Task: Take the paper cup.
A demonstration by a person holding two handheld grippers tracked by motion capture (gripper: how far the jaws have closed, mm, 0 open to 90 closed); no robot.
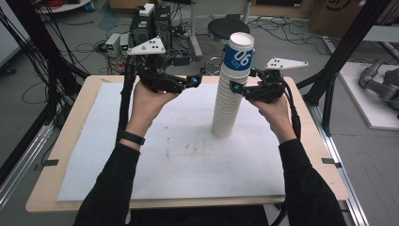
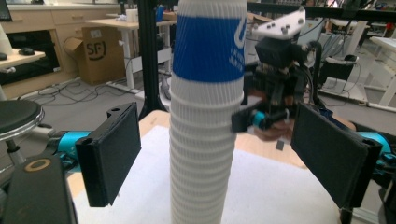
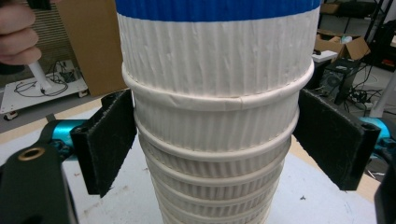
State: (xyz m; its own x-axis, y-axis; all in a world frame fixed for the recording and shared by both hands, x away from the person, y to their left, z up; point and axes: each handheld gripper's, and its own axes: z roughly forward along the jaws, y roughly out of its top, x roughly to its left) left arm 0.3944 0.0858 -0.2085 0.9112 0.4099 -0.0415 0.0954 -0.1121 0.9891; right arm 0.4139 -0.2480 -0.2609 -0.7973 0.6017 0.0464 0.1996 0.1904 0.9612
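With both the right gripper (image 3: 215, 140) and left gripper (image 2: 215, 154) spread wide around it at frame centre, an off-centre squeeze could topple the tall cup stack (image 1: 230, 89).

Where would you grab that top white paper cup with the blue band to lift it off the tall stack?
Probably on its ribbed wall just above the rolled rim of the cup beneath, coming in level from the side. The top white paper cup with the blue band sits upright on the tall stack of white ribbed paper cups, so its round sides are free. The right tongs already straddle the stack, open; the left tongs could steady it lower down.
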